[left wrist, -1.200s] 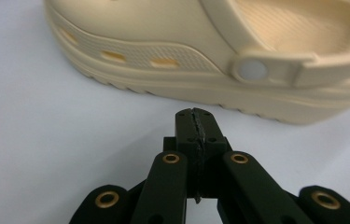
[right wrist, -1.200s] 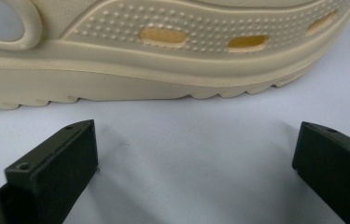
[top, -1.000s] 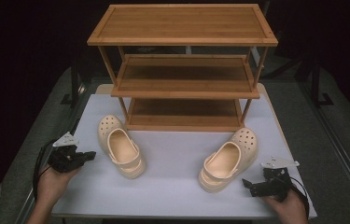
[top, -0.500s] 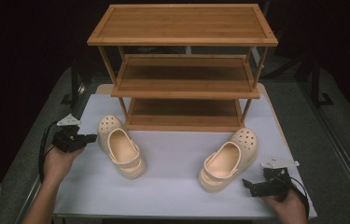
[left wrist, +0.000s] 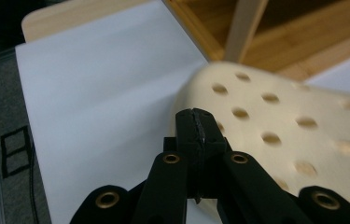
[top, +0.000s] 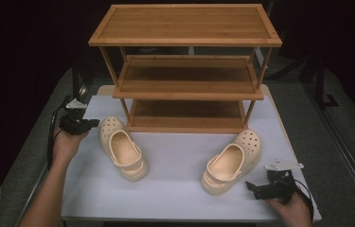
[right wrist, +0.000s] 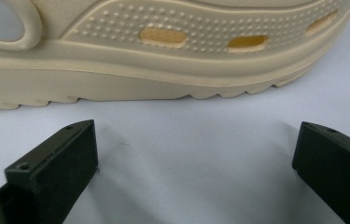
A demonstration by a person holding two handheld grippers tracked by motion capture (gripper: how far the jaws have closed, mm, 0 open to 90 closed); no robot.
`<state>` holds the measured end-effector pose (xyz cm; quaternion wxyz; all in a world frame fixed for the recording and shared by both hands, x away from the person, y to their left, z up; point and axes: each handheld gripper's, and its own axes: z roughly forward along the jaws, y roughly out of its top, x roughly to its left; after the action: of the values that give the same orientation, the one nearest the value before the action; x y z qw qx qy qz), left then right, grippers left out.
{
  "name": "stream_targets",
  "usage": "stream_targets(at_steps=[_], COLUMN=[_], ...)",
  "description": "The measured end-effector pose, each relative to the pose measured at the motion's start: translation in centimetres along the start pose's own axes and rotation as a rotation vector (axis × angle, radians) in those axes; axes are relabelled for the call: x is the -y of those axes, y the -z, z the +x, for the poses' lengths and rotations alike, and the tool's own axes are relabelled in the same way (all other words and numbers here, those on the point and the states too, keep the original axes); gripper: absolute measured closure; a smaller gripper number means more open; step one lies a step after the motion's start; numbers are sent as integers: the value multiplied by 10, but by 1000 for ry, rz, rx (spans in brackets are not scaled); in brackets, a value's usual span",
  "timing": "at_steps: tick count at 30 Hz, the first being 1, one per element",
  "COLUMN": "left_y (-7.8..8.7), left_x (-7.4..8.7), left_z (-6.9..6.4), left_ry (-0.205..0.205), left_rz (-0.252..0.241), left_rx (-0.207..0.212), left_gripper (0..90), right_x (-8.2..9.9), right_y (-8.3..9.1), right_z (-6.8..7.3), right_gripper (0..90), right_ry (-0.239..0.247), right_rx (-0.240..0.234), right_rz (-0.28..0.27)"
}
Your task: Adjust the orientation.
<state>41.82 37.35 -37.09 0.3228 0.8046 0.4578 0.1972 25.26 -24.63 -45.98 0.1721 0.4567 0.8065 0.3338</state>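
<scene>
Right gripper (top: pixel 255 189) sits low at the near right edge of the white mat (top: pixel 175 184), jaws spread wide with nothing between them, facing the side of the right clog (top: pixel 232 163) just ahead.

Left gripper (top: pixel 93 124) is farther back at the mat's left edge, jaws pressed together and empty, tips right beside the perforated toe of the left clog (top: pixel 120 149). From there I reckon closed jaws can only nudge, so I risk skidding the clog toward the wooden shelf rack (top: pixel 184 85) behind.

Left forearm runs long up the table's side; right hand stays tucked near.
</scene>
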Motion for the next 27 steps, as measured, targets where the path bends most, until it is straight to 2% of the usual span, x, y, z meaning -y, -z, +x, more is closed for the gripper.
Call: stream_targets(at_steps=[5, 7, 9, 10, 13, 17, 18, 20, 24, 27], left_y=[-15, -21, -26, -30, -37, -49, -50, -49, -47, -47], left_x=[-13, -18, -22, -25, -29, -26, -24, -23, -23, -22], left_z=[7, 10, 13, 13, 13, 12, 12, 12, 9, 3], left_ry=[0, -12, 7, -4, -4, -15, -20, -5, -14, -29], left_rz=[14, 28, 23, 31, 30, 74, 76, 65, 68, 73], left_rx=[-6, -19, -6, -14, -12, -12, -14, -9, -16, 11], left_gripper=[900, 900, 900, 900, 900, 900, 900, 900, 900, 900], right_x=[0, 0, 0, 0, 0, 0, 0, 0, 0, 0], right_y=[0, 0, 0, 0, 0, 0, 0, 0, 0, 0], right_z=[0, 0, 0, 0, 0, 0, 0, 0, 0, 0], right_gripper=[0, 0, 0, 0, 0, 0, 0, 0, 0, 0], right_ry=[0, -1, -1, -1, -1, -1, -1, -1, -1, -1], right_rx=[0, -1, -1, -1, -1, -2, -2, -2, -2, -2], right_rz=[0, -1, 0, -1, -1, -1, -1, -2, -1, -1])
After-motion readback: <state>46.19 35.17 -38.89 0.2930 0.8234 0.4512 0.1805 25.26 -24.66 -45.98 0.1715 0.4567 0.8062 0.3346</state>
